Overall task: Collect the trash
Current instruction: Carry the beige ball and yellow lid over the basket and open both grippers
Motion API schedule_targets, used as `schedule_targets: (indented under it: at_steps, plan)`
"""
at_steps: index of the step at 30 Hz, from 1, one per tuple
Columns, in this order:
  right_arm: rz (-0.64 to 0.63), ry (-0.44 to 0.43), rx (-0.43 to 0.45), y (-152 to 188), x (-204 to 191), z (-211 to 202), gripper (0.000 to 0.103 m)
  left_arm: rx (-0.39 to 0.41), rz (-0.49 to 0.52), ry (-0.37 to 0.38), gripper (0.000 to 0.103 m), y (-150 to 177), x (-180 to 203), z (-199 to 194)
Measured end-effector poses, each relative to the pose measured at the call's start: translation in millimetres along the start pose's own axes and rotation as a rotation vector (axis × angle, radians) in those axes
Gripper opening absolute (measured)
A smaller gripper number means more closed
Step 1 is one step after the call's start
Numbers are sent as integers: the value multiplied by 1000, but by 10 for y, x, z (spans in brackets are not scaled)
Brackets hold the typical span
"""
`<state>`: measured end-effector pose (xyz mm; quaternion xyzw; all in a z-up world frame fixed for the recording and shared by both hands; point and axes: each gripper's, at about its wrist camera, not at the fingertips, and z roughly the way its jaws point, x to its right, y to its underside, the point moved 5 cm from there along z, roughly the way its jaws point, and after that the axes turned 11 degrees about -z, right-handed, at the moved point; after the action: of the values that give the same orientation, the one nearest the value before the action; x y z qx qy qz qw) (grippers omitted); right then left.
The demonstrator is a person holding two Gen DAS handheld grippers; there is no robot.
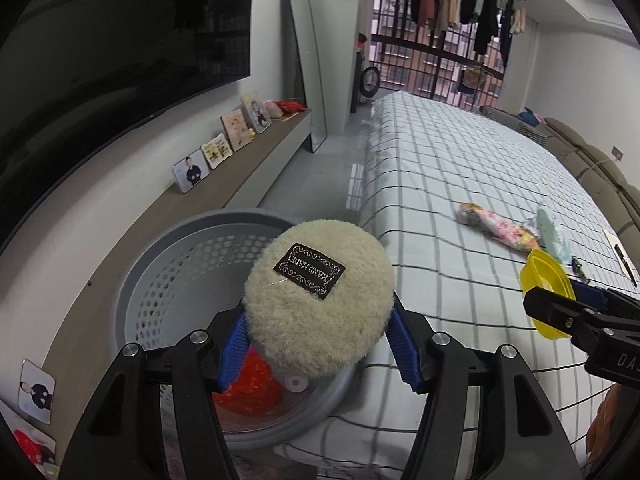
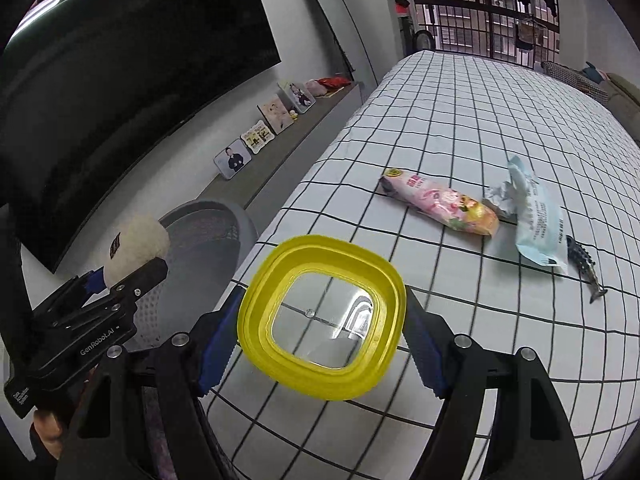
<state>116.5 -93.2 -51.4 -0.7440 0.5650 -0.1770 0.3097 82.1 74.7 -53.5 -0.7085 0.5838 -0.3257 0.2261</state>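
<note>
My left gripper [image 1: 318, 340] is shut on a round cream fluffy puff [image 1: 318, 300] with a black label, held over the grey perforated basket [image 1: 168, 276]. Something red [image 1: 250, 388] lies in the basket below it. My right gripper [image 2: 322, 320] is shut on a yellow-rimmed square lid with a clear centre [image 2: 322, 318], held over the checked bed near its edge. In the left wrist view the right gripper [image 1: 560, 304] with the yellow lid [image 1: 546, 280] shows at the right. The left gripper [image 2: 120, 276] with the puff [image 2: 136, 248] appears at the left of the right wrist view.
On the bed [image 2: 460, 112] lie a pink snack wrapper [image 2: 440, 208], a pale blue packet [image 2: 536, 220] and a small dark clip [image 2: 584, 268]. A low shelf [image 1: 248, 168] with photo frames runs along the wall under a large dark screen. A mirror [image 1: 308, 80] leans at the far end.
</note>
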Motion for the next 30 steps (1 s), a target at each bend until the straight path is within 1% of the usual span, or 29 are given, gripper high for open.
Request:
schedule_targets:
  at_steps: [8, 12, 17, 20, 24, 30]
  plan:
    - [-114, -43, -42, -238, -498, 345, 73, -42, -90, -61, 59, 15, -635, 214]
    - [-159, -82, -50, -390, -759, 530, 73, -48, -117, -92, 59, 8, -874, 265]
    - [-226, -118, -68, -521, -1028, 767, 73, -57, -142, -118, 59, 21, -1060, 315]
    - [-244, -144, -87, -554, -1135, 911, 73, -69, -153, -129, 59, 55, -1143, 360]
    - [-240, -177, -94, -567, -1206, 1081, 73, -83, -158, -135, 59, 74, -1185, 420]
    - [-231, -215, -117, -469, -1244, 1263, 73, -92, -156, -148, 60, 86, -1226, 463]
